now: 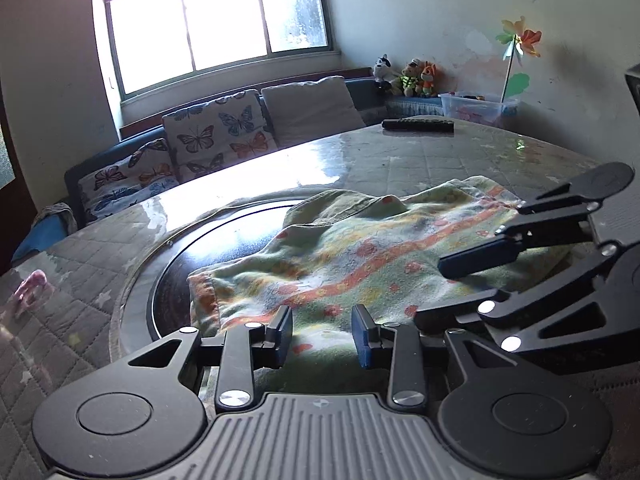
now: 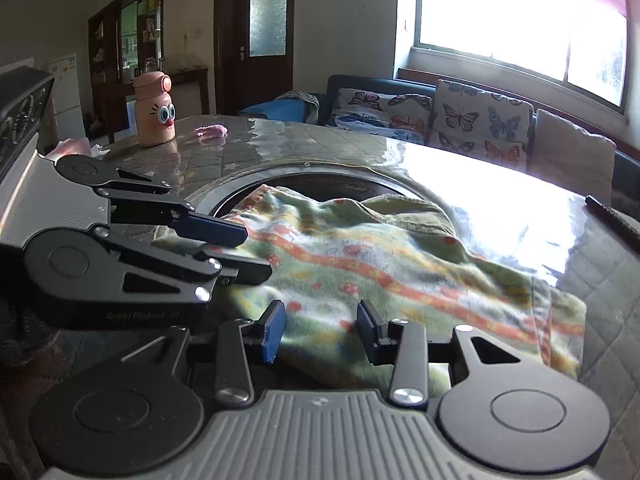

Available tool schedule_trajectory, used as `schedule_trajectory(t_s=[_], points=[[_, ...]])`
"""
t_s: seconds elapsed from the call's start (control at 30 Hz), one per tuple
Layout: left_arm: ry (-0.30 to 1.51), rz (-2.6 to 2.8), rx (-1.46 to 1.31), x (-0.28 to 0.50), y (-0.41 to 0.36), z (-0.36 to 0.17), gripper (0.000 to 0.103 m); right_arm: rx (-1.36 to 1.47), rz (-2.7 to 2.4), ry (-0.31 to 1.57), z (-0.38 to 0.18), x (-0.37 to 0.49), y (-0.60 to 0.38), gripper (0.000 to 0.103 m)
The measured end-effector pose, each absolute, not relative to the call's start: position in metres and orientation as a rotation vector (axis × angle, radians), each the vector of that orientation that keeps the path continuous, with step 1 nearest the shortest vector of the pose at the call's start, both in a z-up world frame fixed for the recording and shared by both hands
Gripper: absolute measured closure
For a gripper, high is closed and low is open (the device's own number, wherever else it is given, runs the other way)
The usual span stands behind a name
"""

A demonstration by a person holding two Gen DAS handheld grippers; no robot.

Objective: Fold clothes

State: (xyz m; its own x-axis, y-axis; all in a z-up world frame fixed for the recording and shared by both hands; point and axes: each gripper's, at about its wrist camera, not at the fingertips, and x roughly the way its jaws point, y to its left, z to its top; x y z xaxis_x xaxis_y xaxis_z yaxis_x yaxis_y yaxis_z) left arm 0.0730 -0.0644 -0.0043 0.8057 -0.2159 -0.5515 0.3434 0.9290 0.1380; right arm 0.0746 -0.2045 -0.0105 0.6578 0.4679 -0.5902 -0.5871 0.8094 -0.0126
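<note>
A patterned garment (image 1: 352,248) in green, white and orange lies bunched on the round table, partly over the dark inset disc (image 1: 180,276). It also shows in the right wrist view (image 2: 380,264). My left gripper (image 1: 322,332) is open just above the garment's near edge, with cloth visible between its fingers. My right gripper (image 2: 320,330) is open over the near edge too. Each gripper shows in the other's view: the right gripper (image 1: 452,284) at the right, the left gripper (image 2: 256,252) at the left, both with jaws apart over the cloth.
The table (image 1: 440,152) has a glossy quilted cover. A dark remote (image 1: 418,125) lies at its far side. A peach cartoon bottle (image 2: 154,109) and a pink item (image 2: 212,132) stand on the table's far left. A sofa with butterfly cushions (image 1: 216,132) runs behind.
</note>
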Motion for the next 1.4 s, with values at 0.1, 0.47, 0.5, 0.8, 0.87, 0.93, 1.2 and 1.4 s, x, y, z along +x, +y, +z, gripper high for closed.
schedule_trajectory(t_s=[0.1,0.47,0.5,0.8,0.87,0.93,1.2,1.4], points=[[0.560,-0.292,0.219,0.072,-0.061,-0.006,0.067,-0.188,0.593,0.608,-0.010,0.072,-0.211,0.063],[0.558,-0.272,0.185,0.067,-0.051,-0.008,0.060,-0.117,0.496,0.618,-0.013,0.060,-0.247,0.062],[0.557,-0.270,0.182,0.066,-0.050,-0.008,0.059,-0.111,0.486,0.619,-0.013,0.060,-0.251,0.062],[0.553,-0.247,0.164,0.064,-0.042,-0.002,0.052,-0.029,0.345,0.651,-0.010,0.058,-0.295,0.061],[0.543,-0.238,0.163,0.063,-0.038,0.002,0.052,-0.027,0.343,0.633,-0.006,0.060,-0.292,0.060],[0.551,-0.225,0.151,0.065,-0.034,0.002,0.052,-0.028,0.356,0.614,-0.004,0.065,-0.288,0.059],[0.604,-0.182,0.124,0.072,-0.018,-0.007,0.052,0.052,0.374,0.672,-0.015,0.083,-0.288,0.058],[0.599,-0.183,0.145,0.096,-0.026,0.002,0.052,-0.003,0.382,0.644,-0.003,0.098,-0.284,0.048]])
